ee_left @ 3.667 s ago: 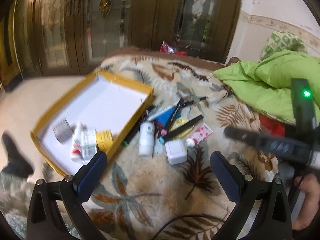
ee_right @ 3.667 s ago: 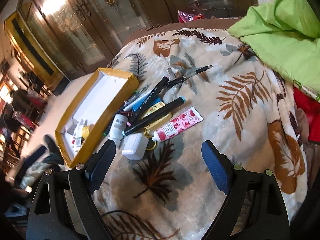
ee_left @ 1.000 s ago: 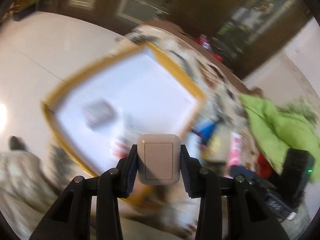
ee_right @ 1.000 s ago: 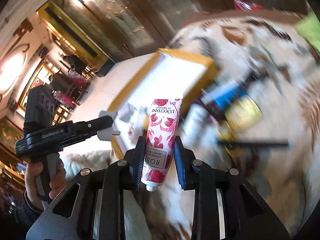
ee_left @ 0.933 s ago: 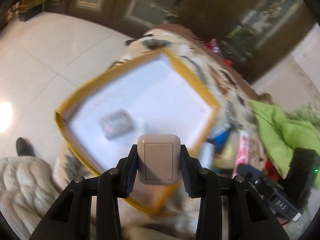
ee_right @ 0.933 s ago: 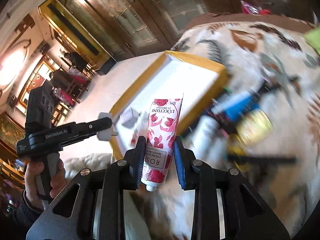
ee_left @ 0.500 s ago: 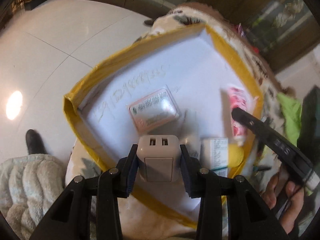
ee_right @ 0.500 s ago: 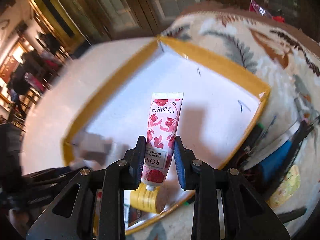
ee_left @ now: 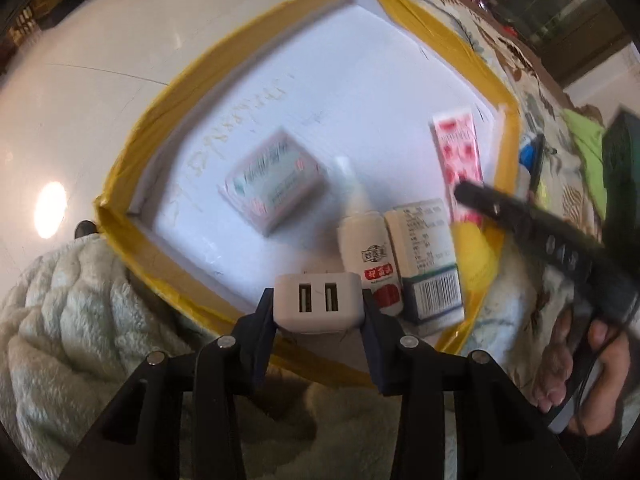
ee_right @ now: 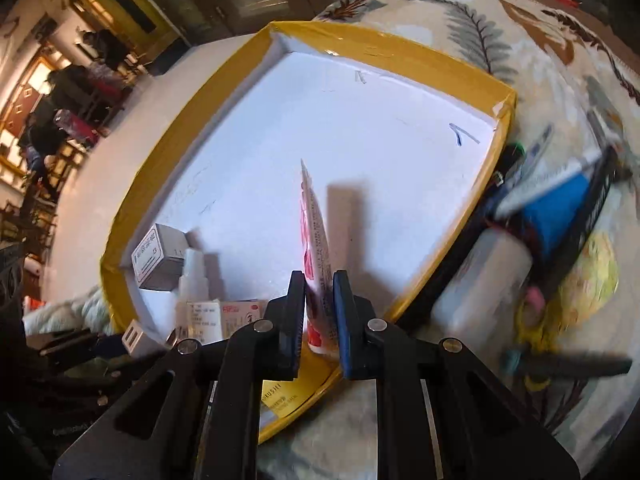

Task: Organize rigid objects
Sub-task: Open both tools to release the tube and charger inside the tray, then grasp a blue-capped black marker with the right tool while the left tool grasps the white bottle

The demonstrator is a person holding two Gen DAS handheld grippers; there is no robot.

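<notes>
Yellow-rimmed tray (ee_left: 168,96), white floor, on leaf-print blanket (ee_right: 500,40). Inside, toward 6 o'clock: pale soap-like box (ee_left: 272,180), carton with barcode (ee_left: 428,256), white dropper bottle (ee_left: 366,248) with red label; print too blurred to read. My left gripper (ee_left: 319,312) clamps white two-port charger (ee_left: 319,302) over the near rim. My right gripper (ee_right: 319,312) is closing on pink floral tube (ee_right: 316,240), at 4 o'clock, over the tray.
</notes>
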